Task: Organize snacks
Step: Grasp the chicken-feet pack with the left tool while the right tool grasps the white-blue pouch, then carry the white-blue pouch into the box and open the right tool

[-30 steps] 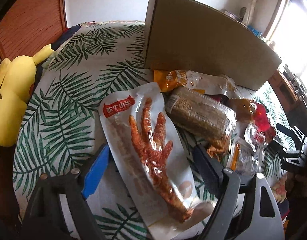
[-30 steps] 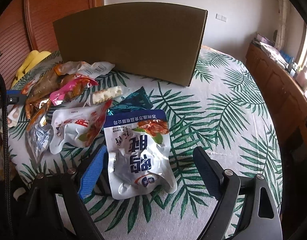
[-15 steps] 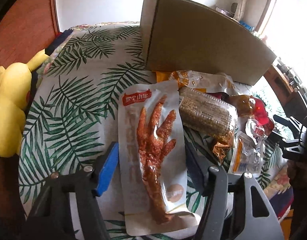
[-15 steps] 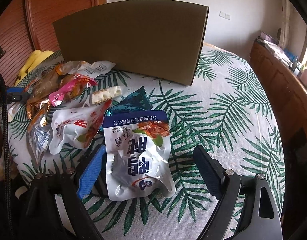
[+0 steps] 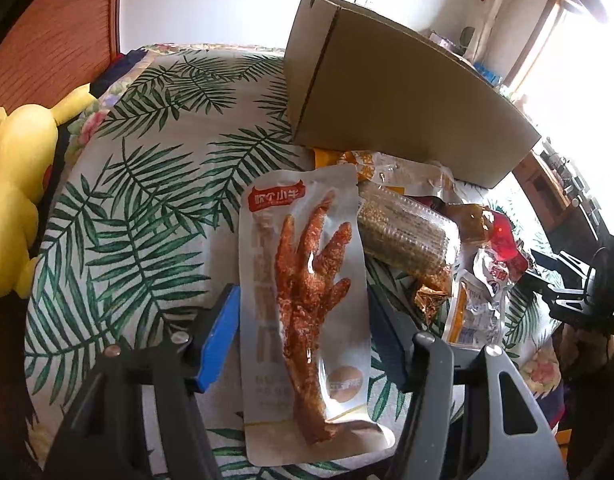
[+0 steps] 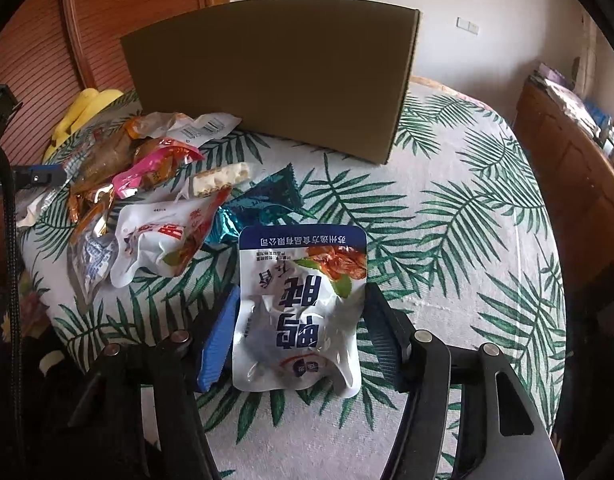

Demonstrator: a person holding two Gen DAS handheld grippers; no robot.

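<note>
Left gripper (image 5: 303,344) pinching the chicken-foot pouch (image 5: 305,304): blue finger pad (image 5: 219,340) and black finger pressed against the pouch's two long edges, pouch running lengthwise between the fingers and out past the tips. Just right of the black finger, a vacuum-packed corn cob (image 5: 407,232) touching the pouch's edge, with more wrappers heaped beyond it. Ahead of the fingertips, past the heap, a closed cardboard box (image 5: 387,96) on the palm-leaf bedspread (image 5: 139,208). Well off to the left of the blue finger, a yellow plush toy (image 5: 11,200).

Right gripper (image 6: 301,332) closing on a white-and-blue pouch (image 6: 299,312); fingers at both side edges, foil puckered between them. Ahead and left of the blue finger, a loose pile: white-and-red pouch (image 6: 163,240), teal wrapper (image 6: 263,204), pink wrapper (image 6: 155,168). Beyond the tips, the same box, upright.
</note>
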